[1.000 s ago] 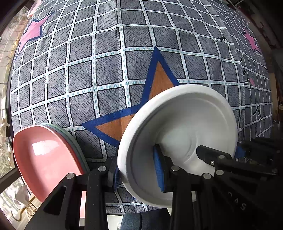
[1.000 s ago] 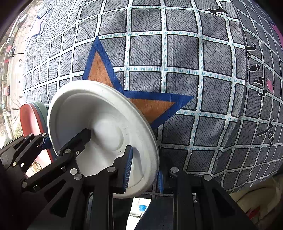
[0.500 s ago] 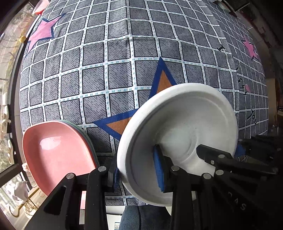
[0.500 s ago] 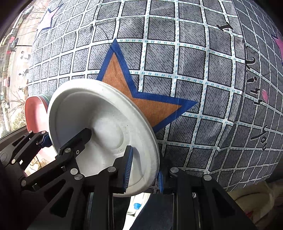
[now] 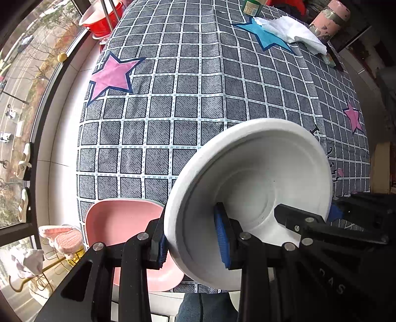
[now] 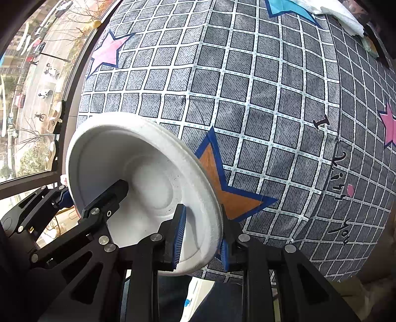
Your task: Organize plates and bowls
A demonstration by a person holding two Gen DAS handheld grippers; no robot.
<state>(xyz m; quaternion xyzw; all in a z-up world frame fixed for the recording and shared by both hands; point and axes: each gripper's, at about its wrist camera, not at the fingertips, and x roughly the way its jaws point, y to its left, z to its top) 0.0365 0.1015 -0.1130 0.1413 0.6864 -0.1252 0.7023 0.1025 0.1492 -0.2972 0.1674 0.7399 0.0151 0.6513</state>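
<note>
A white plate [image 5: 257, 183] is held in the air above the near edge of the table, tilted. My left gripper [image 5: 193, 242] is shut on its left rim. My right gripper [image 6: 200, 232] is shut on its right rim; the plate also shows in the right wrist view [image 6: 148, 183]. A pink plate [image 5: 123, 230] lies on top of a small stack at the table's near left corner, below and left of the white plate. In the right wrist view the stack is hidden behind the white plate.
The table wears a grey checked cloth [image 5: 188, 104] with pink, blue and orange stars. A white towel [image 5: 294, 32], a pink bottle [image 5: 329, 19] and a red basin [image 5: 104, 17] stand at the far end. A window runs along the left side.
Both grippers have lifted the white plate higher and tilted back, so much more of the table shows. The pink stack now sits lower and more under the plate.
</note>
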